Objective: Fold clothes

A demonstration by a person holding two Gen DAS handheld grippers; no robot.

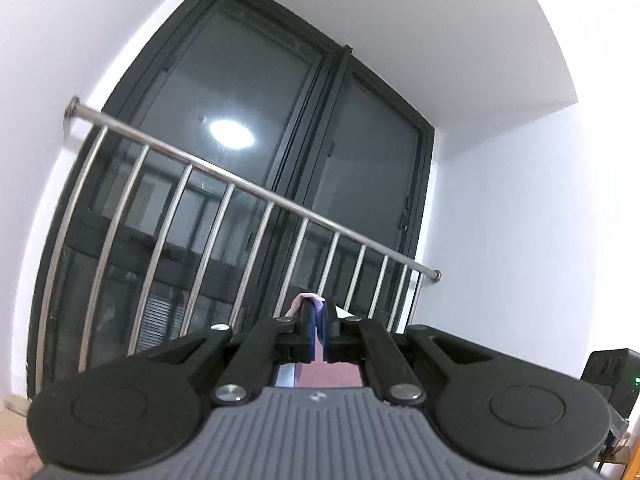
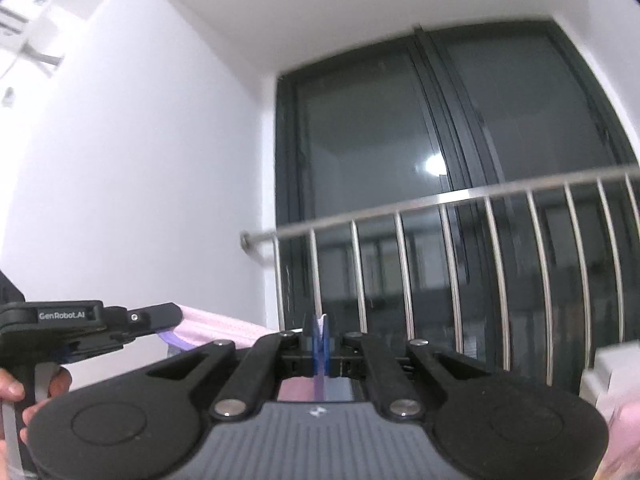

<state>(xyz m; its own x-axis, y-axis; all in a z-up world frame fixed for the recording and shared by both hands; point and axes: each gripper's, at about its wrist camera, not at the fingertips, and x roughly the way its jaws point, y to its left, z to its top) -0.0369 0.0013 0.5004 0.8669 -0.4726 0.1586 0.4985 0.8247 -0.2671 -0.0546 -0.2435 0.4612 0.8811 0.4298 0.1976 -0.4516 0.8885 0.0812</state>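
Left wrist view: white walls (image 1: 520, 200), one dark window (image 1: 248, 92) behind one steel railing (image 1: 256, 190); both grippers, left (image 1: 316, 330) and right (image 2: 320, 344), clench one pink garment (image 2: 216, 330).

garment (image 2: 224, 330) pink, lilac trim | railing (image 1: 256, 192) silver | wall (image 2: 140, 180) white

White walls (image 1: 520, 200) and a white ceiling (image 1: 400, 20) enclose a tall dark-framed window (image 1: 256, 92) with dark glass reflecting a round lamp (image 1: 232, 133), fronted by a steel railing (image 1: 256, 190) of upright bars fixed wall to wall.
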